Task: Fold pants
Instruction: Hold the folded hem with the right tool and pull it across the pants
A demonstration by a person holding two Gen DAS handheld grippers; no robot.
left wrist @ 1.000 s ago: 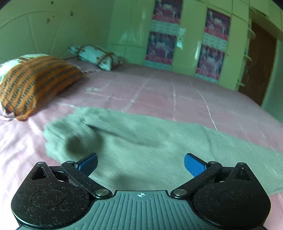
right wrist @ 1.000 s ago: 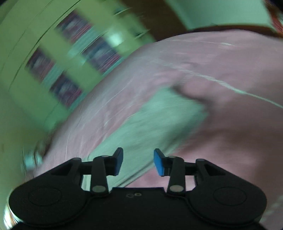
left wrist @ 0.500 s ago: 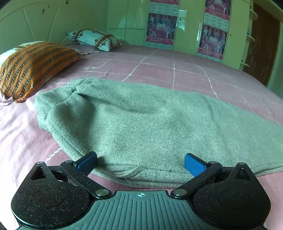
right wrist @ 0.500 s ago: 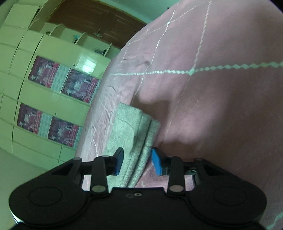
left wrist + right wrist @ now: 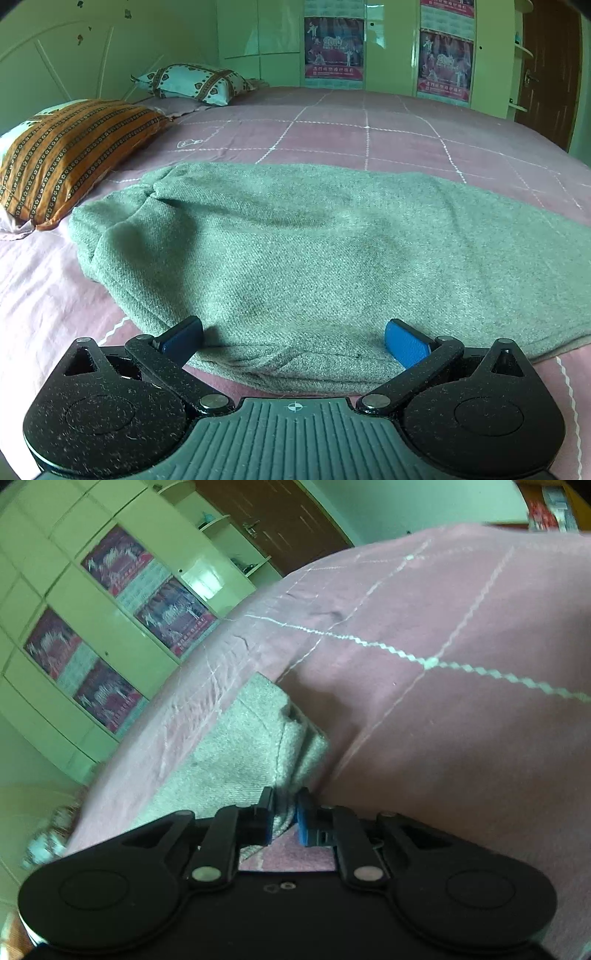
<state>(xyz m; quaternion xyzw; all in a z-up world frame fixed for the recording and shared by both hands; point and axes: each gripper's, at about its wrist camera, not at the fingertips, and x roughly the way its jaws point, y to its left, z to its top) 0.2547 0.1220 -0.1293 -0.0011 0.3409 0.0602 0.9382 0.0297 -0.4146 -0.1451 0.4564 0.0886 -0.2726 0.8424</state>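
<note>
Grey-green knit pants (image 5: 314, 251) lie flat across the pink bedsheet (image 5: 351, 133), waist end at the left, legs running off to the right. My left gripper (image 5: 293, 339) is open, its blue pads straddling the pants' near edge close to the sheet. In the right wrist view the leg end of the pants (image 5: 243, 749) lies on the sheet, hems stacked. My right gripper (image 5: 285, 814) is shut on the near corner of that leg end.
An orange striped pillow (image 5: 62, 155) lies left of the waist, a white patterned pillow (image 5: 192, 83) behind it. Green wardrobes with posters (image 5: 443, 62) and a brown door (image 5: 546, 70) stand beyond the bed. Pink sheet (image 5: 461, 701) stretches right of the leg end.
My right gripper has swung in to the leg end and closed on its corner. My left gripper has come lower and nearer to the pants' edge, still open.
</note>
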